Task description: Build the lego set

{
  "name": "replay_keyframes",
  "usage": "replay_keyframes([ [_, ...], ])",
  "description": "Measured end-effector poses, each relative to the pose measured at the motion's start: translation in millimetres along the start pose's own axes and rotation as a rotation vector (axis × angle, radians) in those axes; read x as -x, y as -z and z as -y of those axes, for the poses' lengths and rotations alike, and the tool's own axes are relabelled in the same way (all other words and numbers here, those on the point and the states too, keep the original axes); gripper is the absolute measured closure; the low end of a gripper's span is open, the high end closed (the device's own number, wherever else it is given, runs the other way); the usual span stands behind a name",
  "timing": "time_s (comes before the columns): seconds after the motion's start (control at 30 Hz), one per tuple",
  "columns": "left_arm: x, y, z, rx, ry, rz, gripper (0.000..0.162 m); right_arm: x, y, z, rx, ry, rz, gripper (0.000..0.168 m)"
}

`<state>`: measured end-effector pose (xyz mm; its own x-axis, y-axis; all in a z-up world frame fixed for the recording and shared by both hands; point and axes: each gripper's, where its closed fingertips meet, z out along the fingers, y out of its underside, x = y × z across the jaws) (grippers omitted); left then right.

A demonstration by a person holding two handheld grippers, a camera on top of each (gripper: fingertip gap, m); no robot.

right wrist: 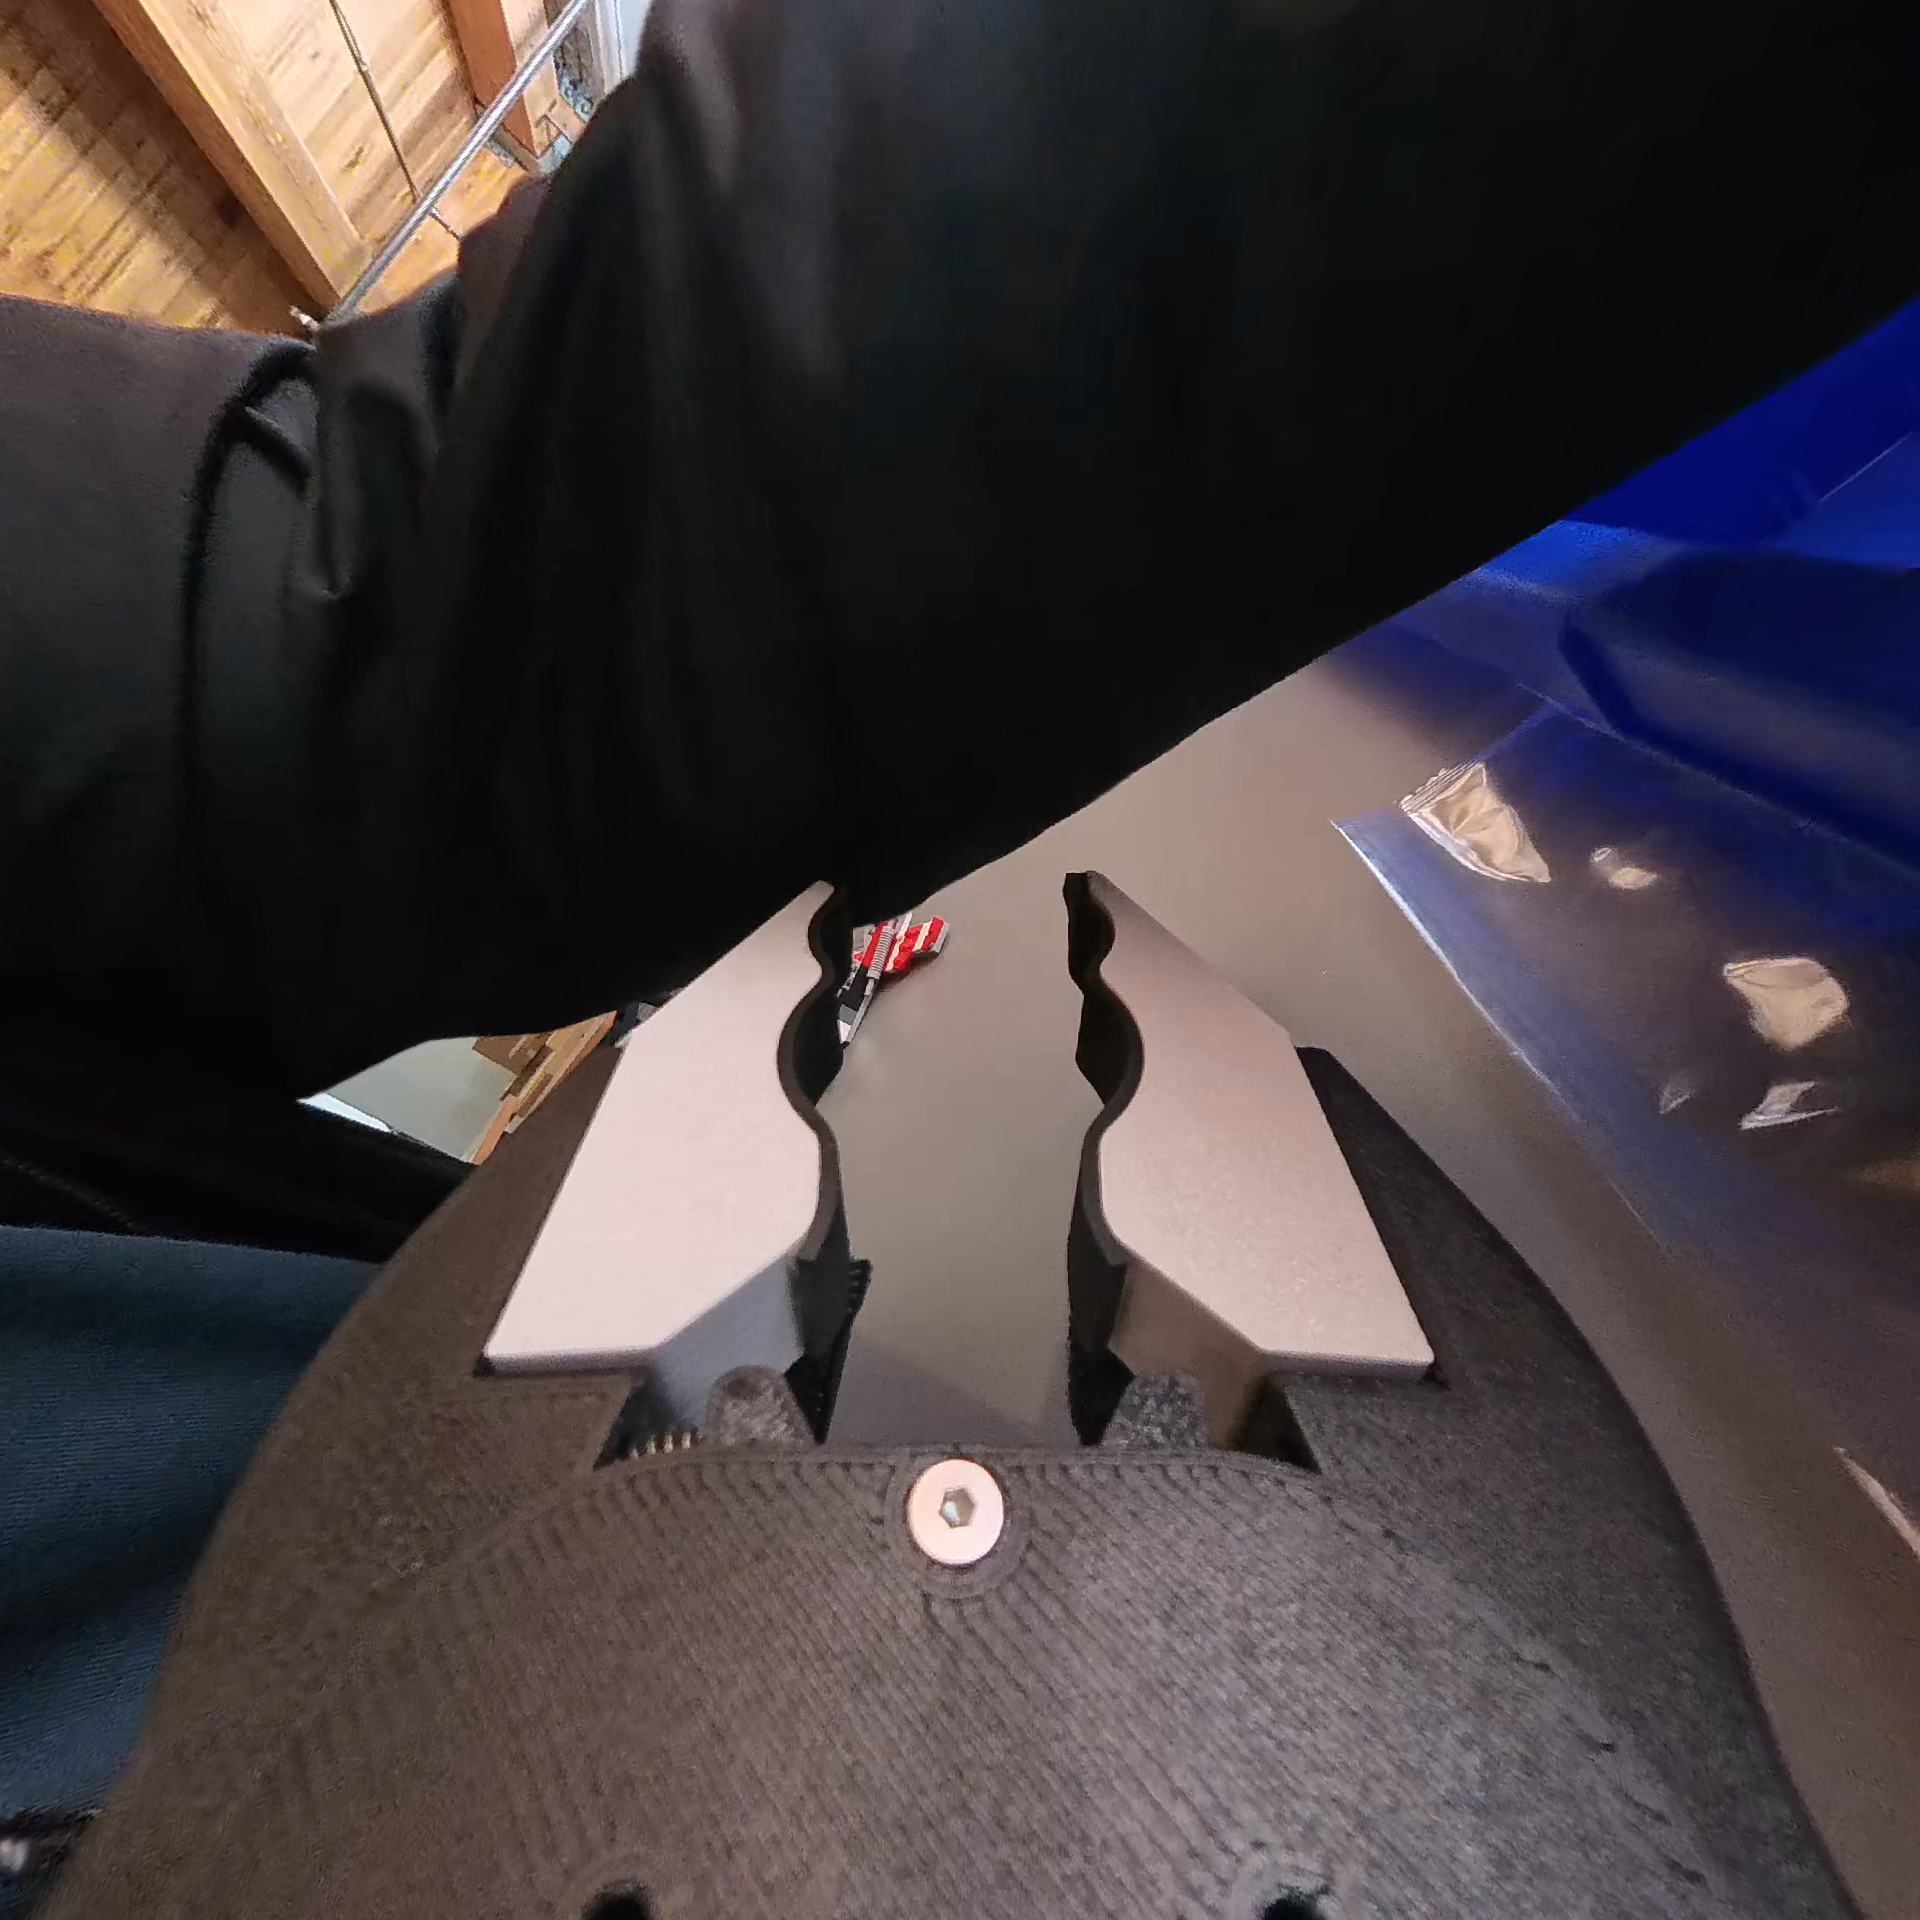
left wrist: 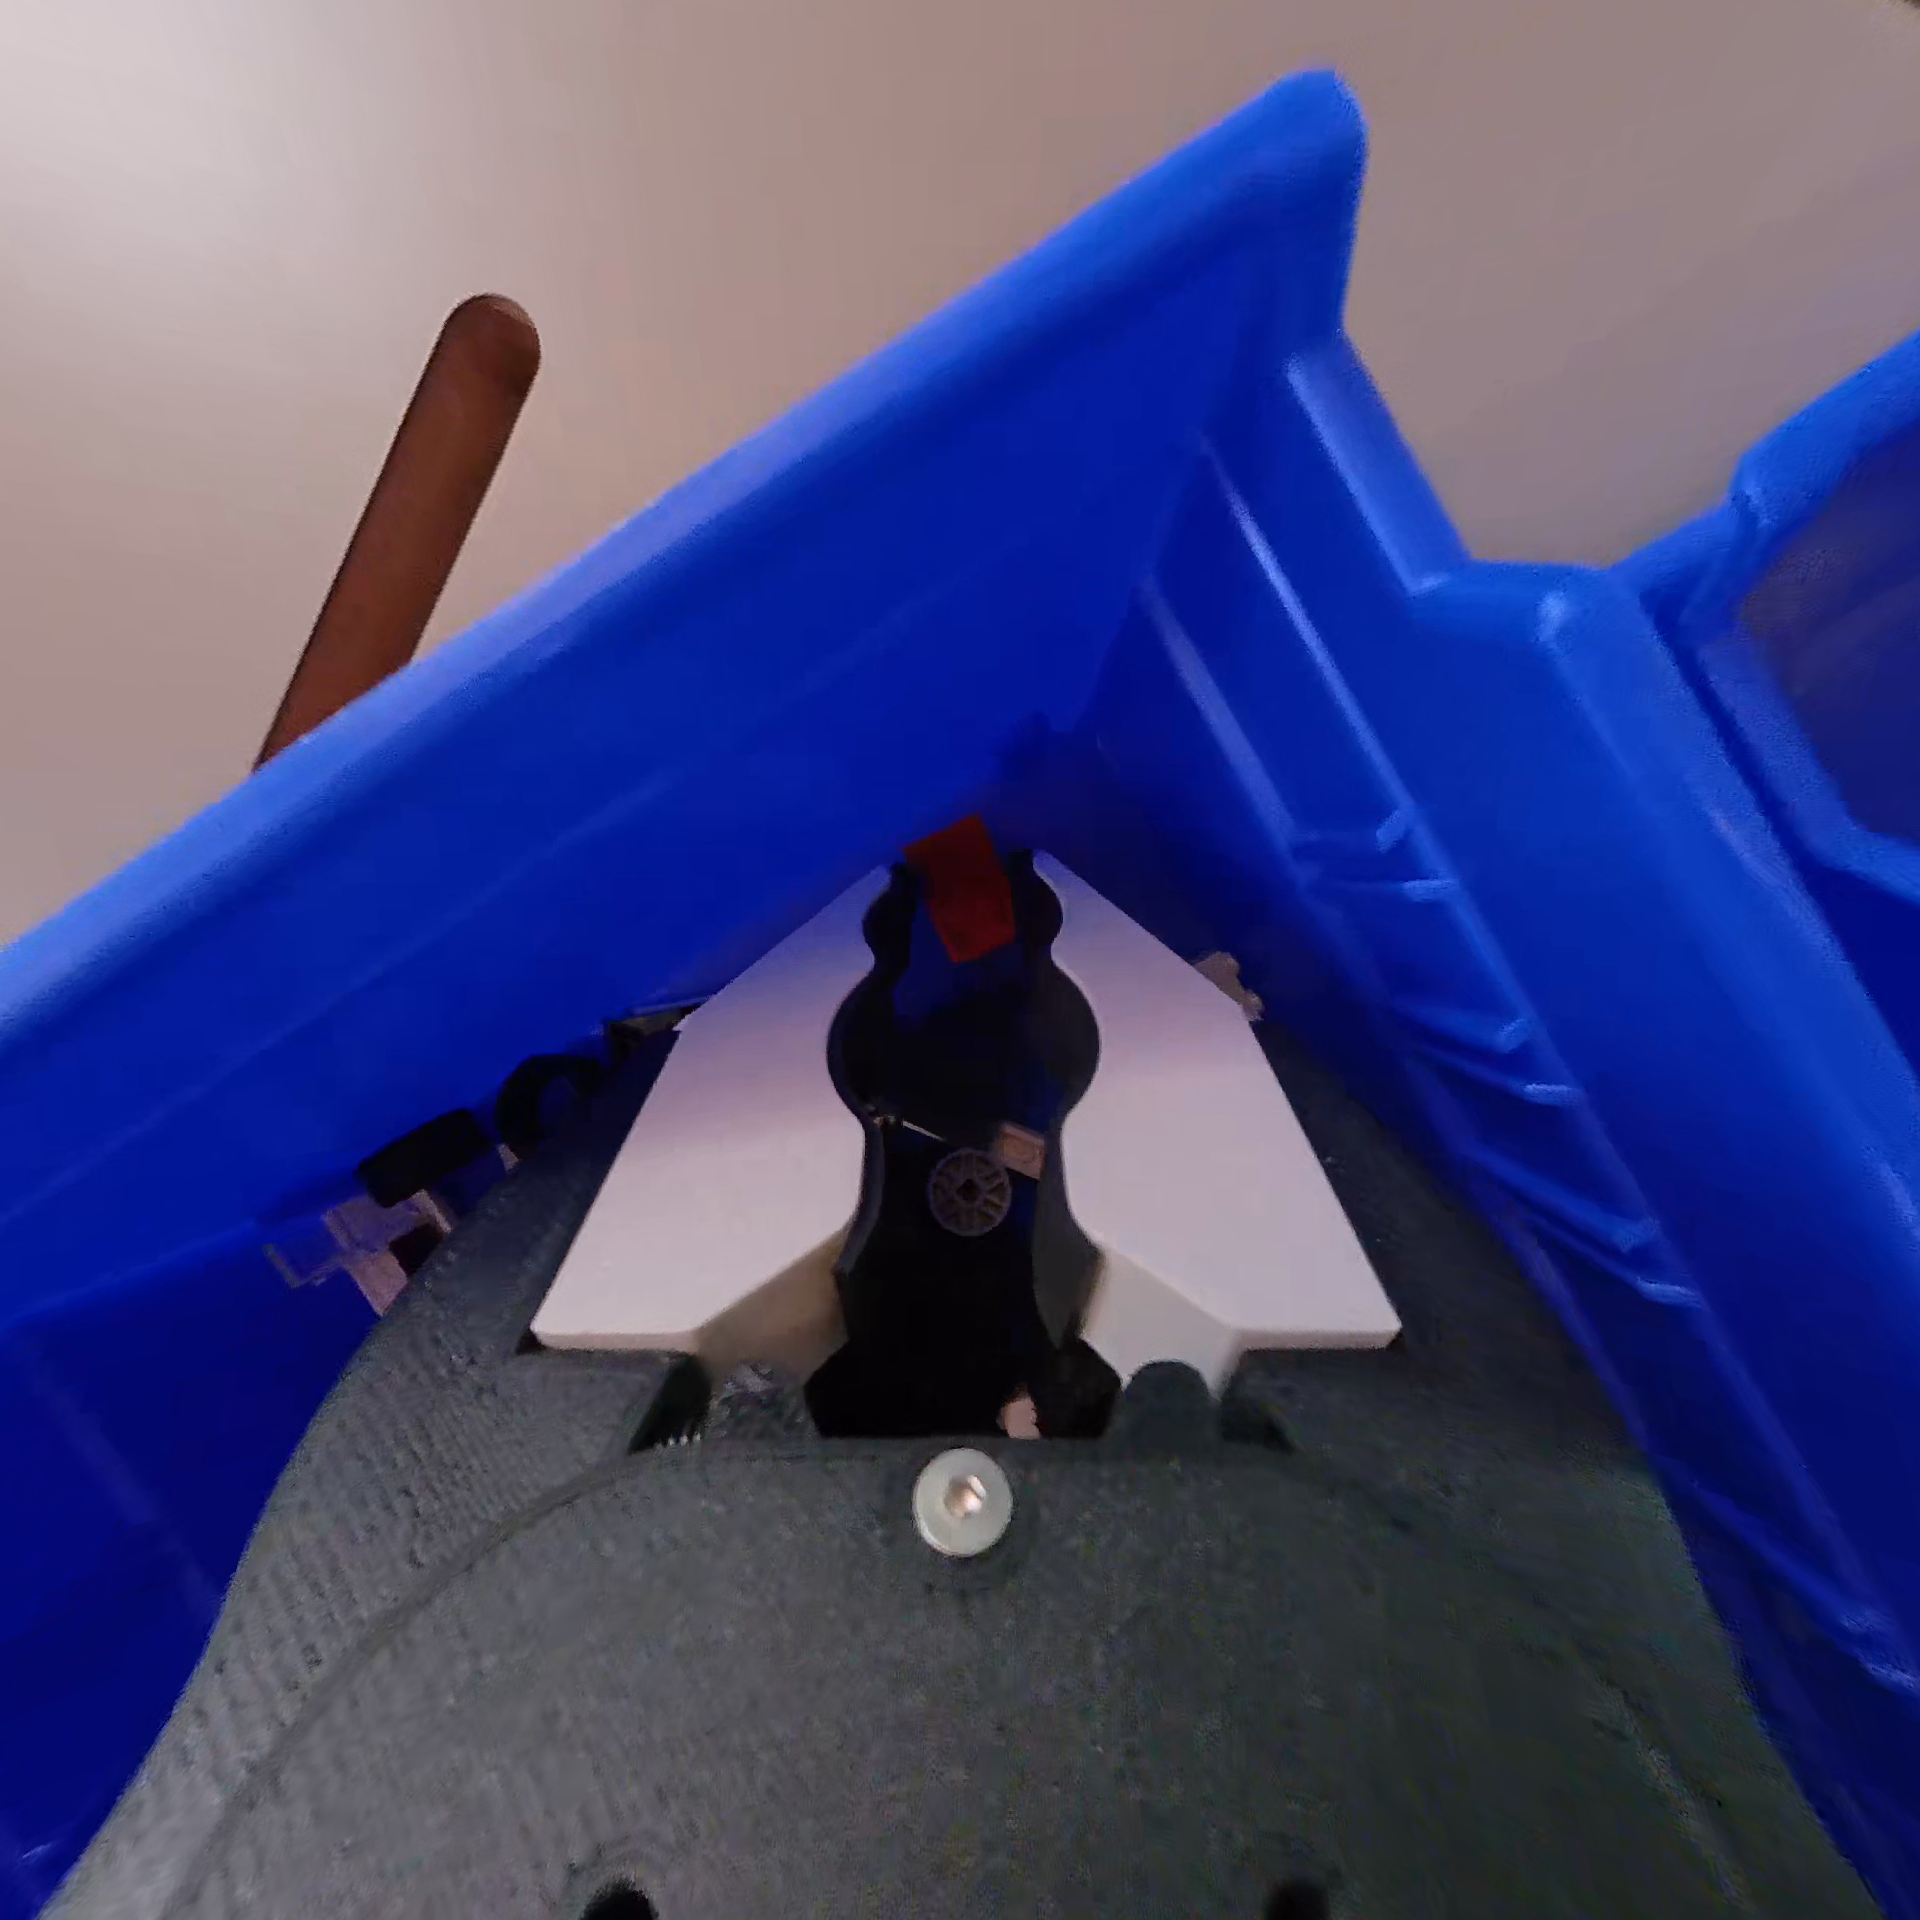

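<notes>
Nearest the lens in the left wrist view, the left tongs are pinched narrow on a small red brick, held at their very tips inside a blue bin. That grip looks shallow, so the brick could twist or drop back among the parts if it brushes the bin's wall on the way out; the tips sit right up in the corner where two walls meet. On the bin's floor, left of the tongs, lie dark and pale pieces, too blurred to name. A second blue bin stands just beside it at the right; what it holds is hidden. A brown rod rises beyond the far-left wall.

In the right wrist view, the right tongs stand wide and empty over the grey desk. A black sleeve crosses above and covers much of the scene, so this camera could lose sight of the red-and-grey lego build lying far on the desk. Right of it a clear plastic bag lies by a blue bin; its contents cannot be told.
</notes>
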<state>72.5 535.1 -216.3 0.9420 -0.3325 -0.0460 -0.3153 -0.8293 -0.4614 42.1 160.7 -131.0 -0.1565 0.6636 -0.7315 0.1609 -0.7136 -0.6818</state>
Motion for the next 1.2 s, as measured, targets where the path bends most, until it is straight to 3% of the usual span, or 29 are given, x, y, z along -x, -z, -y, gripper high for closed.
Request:
replay_keyframes([
  [0.17,1,6,-1,-0.014,0.005,-0.019,0.141,-1,-1,-2,0.008,0.011,-0.012,0.127],
  [0.27,0,31,2,-0.083,0.034,-0.041,0.142,-1,-2,-3,0.015,0.017,-0.018,0.125],
  [0.47,-5,127,-3,-0.281,0.184,-0.223,0.142,-3,-3,-3,0.018,0.017,-0.032,0.125],
  [0.63,-17,227,-39,-0.406,0.312,-0.456,0.142,-4,-5,-6,0.033,0.041,-0.057,0.125],
  [0.77,-26,302,-111,-0.522,0.457,-0.590,0.143,-4,-7,-8,0.044,0.070,-0.076,0.125],
  [0.9,-14,351,-217,-0.635,0.661,-0.562,0.143,0,-8,-11,0.052,0.131,-0.089,0.125],
  [1.1,-4,358,-384,-0.721,0.988,-0.401,0.144,14,-21,-23,0.101,0.286,-0.090,0.124],
  [1.2,-15,351,-427,-0.783,1.106,-0.431,0.144,33,-39,-36,0.135,0.325,-0.036,0.124],
])
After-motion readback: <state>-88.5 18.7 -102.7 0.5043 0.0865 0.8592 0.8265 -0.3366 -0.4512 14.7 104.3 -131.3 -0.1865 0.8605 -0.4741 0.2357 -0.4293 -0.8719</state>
